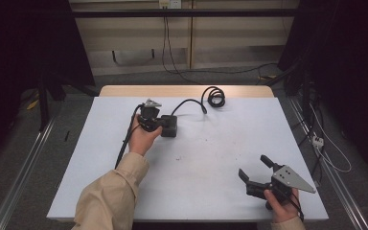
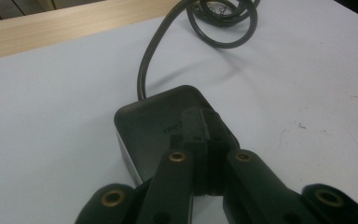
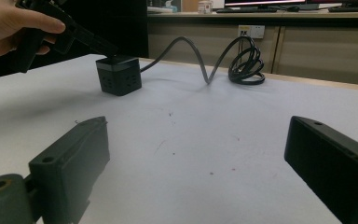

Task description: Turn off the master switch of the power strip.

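Left tool (image 1: 154, 122) sits at the near-left edge of the black power cube (image 1: 169, 126) on the white worktop (image 1: 211, 158), jaws closed together on the cube's top, pinching nothing that I can make out. Cube's cable (image 1: 188, 102) runs away toward the far edge and ends in a coil (image 1: 214, 97). Right tool (image 1: 256, 172) is well apart at near right, jaws wide open and empty, so the left is plainly nearer.

Dim, even overhead light, soft shadows on the white table (image 1: 196, 158), blurred near tongs, dark surroundings.
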The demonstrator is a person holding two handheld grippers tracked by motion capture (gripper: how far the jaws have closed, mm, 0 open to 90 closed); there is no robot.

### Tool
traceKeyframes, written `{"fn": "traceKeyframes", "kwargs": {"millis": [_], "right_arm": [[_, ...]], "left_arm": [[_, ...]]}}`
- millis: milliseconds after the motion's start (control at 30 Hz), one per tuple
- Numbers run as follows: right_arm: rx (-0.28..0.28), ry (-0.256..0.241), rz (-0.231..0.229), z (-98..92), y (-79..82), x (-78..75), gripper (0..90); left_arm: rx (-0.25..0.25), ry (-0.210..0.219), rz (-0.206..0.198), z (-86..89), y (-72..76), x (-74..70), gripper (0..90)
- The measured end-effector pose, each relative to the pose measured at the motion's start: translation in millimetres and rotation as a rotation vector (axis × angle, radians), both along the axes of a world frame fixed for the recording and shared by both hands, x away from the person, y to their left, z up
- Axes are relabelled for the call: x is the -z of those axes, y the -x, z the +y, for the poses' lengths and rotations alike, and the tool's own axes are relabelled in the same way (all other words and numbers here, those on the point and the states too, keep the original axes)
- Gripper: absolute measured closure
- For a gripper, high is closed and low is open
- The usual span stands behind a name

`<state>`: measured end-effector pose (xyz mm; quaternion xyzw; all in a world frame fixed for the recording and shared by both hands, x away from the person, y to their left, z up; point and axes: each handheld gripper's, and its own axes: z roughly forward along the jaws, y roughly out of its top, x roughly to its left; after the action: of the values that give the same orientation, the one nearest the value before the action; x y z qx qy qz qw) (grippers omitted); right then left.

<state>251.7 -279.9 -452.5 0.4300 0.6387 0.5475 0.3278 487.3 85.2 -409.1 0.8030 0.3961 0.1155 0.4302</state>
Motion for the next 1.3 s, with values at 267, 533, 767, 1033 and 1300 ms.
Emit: {"fn": "traceKeyframes", "kwargs": {"millis": [267,533,767,1033,1300], "right_arm": [[0.002,0.0,-0.001,0.0,0.1,0.0,6.1],[0.0,0.0,-0.002,0.2,0.1,-0.2,6.1],[0.0,0.0,-0.002,0.4,0.3,-0.2,6.1],[-0.006,0.008,0.0,1.5,0.5,0.6,6.1],[0.001,0.004,-0.003,0.6,0.8,0.1,6.1]], "left_arm": [[-0.009,-0.015,0.001,1.2,-0.7,1.2,90.0],[-0.007,-0.012,-0.002,0.6,-1.3,2.2,90.0],[-0.015,-0.005,0.011,0.7,-0.6,1.7,90.0],[-0.006,-0.01,0.015,2.3,-0.9,2.1,90.0],[-0.007,0.01,0.015,2.9,-1.5,3.2,90.0]]}}
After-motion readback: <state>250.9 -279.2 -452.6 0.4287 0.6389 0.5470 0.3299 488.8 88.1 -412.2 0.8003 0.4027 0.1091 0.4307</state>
